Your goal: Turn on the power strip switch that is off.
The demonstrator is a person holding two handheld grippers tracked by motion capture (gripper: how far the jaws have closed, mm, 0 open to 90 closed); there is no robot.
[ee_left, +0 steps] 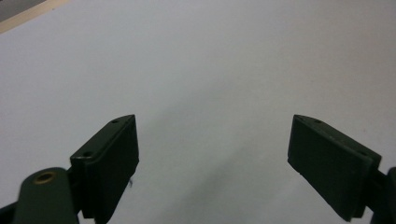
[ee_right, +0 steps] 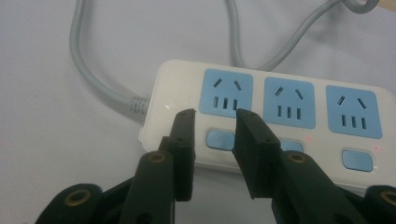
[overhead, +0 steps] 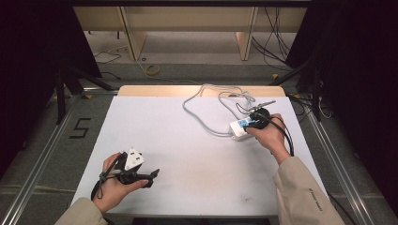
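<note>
While the left claw [overhead: 141, 177] rested wide apart and empty near the desk's [overhead: 187, 140] front, the right claw [ee_right: 212, 123] hovered narrowly parted over the power strip's [ee_right: 289, 112] cable-end switch, strip running crosswise at far right.

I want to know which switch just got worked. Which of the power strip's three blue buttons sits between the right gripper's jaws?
The button at the cable end of the power strip, below the first socket; the right gripper straddles it with parted jaws. The other two lie off to the side.
</note>
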